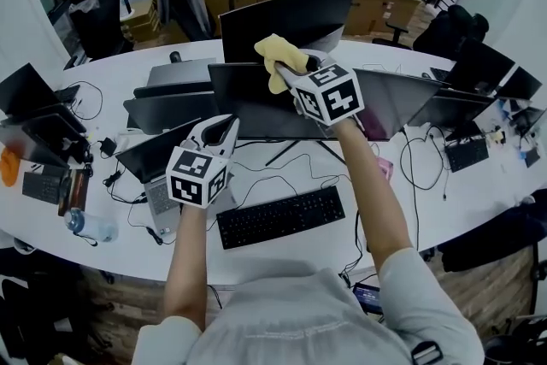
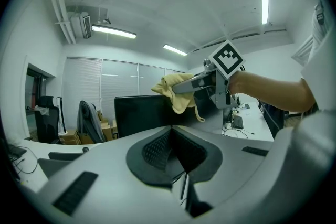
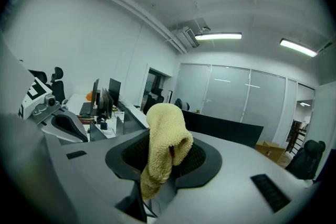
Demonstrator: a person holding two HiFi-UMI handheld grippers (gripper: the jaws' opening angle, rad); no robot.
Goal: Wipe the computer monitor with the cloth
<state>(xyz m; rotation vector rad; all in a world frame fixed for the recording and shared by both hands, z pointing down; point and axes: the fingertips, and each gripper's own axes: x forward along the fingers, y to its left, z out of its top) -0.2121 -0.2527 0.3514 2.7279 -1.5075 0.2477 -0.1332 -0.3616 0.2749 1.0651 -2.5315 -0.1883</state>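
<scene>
Right gripper [image 1: 289, 74] clamped on yellow cloth [image 1: 278, 55] at black monitor [image 1: 252, 103] top edge, left gripper [image 1: 224, 126] jaws together, empty, lower down by the screen

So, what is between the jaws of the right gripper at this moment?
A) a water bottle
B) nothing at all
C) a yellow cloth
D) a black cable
C: in the right gripper view, the right gripper has its jaws shut on the yellow cloth, which bulges above them and hangs down below.
</scene>
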